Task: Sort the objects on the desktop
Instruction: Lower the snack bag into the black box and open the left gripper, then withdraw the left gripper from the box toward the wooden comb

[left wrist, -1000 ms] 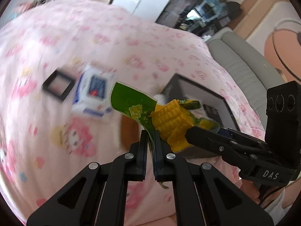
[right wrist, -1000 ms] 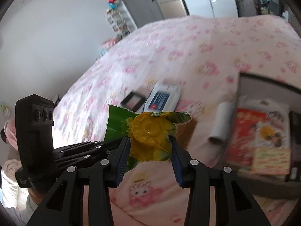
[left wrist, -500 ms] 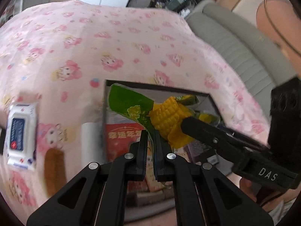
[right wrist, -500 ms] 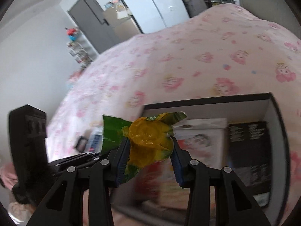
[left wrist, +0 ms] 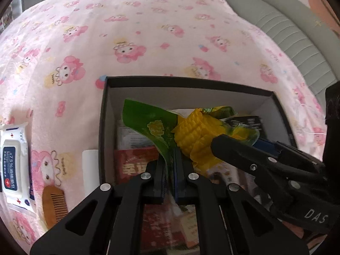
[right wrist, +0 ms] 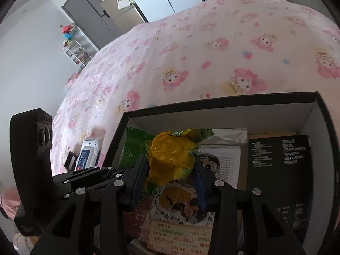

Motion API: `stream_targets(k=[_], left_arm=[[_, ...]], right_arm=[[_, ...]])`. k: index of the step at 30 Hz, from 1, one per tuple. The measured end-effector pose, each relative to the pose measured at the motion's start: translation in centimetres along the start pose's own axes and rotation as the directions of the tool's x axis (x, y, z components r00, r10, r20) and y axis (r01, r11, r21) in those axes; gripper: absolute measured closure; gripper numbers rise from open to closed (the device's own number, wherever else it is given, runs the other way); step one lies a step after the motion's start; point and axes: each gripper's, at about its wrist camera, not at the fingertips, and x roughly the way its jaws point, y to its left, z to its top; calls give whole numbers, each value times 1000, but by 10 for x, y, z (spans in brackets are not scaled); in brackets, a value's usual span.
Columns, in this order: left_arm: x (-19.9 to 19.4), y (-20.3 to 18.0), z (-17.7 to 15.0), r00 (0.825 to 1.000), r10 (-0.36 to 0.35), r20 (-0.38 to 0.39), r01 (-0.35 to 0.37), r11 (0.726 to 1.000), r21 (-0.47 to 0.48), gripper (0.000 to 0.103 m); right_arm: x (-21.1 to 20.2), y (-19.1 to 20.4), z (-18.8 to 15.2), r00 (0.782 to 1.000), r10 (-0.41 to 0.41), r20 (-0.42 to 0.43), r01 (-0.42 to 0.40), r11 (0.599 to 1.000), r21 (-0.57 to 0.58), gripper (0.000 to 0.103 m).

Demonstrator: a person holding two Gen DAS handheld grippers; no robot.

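You hold one item between both tools: a vacuum-sealed cob of yellow corn in a clear plastic pouch with a flat green printed end (left wrist: 197, 136). The kernels show in rows through the film, and the film is crinkled and glossy around the cob. In the right wrist view, the cob's rounded yellow end (right wrist: 171, 156) faces the camera with green film folded behind it.

The left gripper (left wrist: 169, 159) is fully closed and pinches the thin green flap of the pouch between its pads. The right gripper (right wrist: 171, 170) is partly open, with its two fingers pressed against opposite sides of the thick cob section. In the left wrist view, the right gripper (left wrist: 214, 146) enters from the right and clamps the yellow part.

The pouch hangs above the inside of an open black rectangular cardboard box with a white inner wall (left wrist: 187, 80). You cannot tell whether the pouch touches the contents. Below it, the box holds flat printed snack packets in red and white (right wrist: 180, 218) and a black printed carton (right wrist: 280, 170) at the right side.

The box rests on a pink cartoon-print cloth (left wrist: 131, 27). Left of the box lie a white paper roll (left wrist: 90, 170), a wooden comb (left wrist: 54, 206) and a white pack of wet wipes with a blue label (left wrist: 14, 161).
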Motion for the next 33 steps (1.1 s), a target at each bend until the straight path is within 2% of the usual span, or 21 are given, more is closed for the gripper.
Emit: stream_targets(k=[2, 5, 6, 8, 12, 16, 21, 27, 33], left_arm=[[2, -3, 1, 999, 48, 0, -48, 999, 24, 100], [3, -6, 4, 997, 82, 8, -82, 996, 20, 95], [1, -5, 5, 996, 88, 14, -88, 996, 10, 85], [-9, -1, 4, 993, 106, 51, -105, 994, -12, 72], [-27, 1, 0, 985, 130, 110, -129, 991, -17, 73], [-38, -7, -6, 988, 102, 113, -107, 993, 44, 73], [-31, -14, -15, 994, 81, 70, -87, 993, 83, 73], [-14, -9, -12, 993, 117, 33, -118, 991, 63, 73], [-40, -19, -22, 992, 96, 75, -102, 991, 81, 73]], right_arm=[[9, -8, 1, 999, 23, -28, -21, 999, 48, 63], [5, -15, -1, 999, -11, -39, 14, 997, 73, 63], [0, -15, -1, 999, -32, -26, 34, 997, 63, 63], [-12, -13, -1, 997, -76, 9, 76, 996, 43, 63], [-34, -17, -1, 986, -149, 68, 147, 988, 43, 63], [-34, -26, -2, 982, -186, 43, 184, 982, 52, 64], [-29, -26, -4, 987, -160, 8, 160, 986, 45, 64], [-25, -25, -6, 988, -155, -4, 155, 987, 41, 64], [-34, -11, -17, 989, -148, -2, 148, 988, 38, 64]])
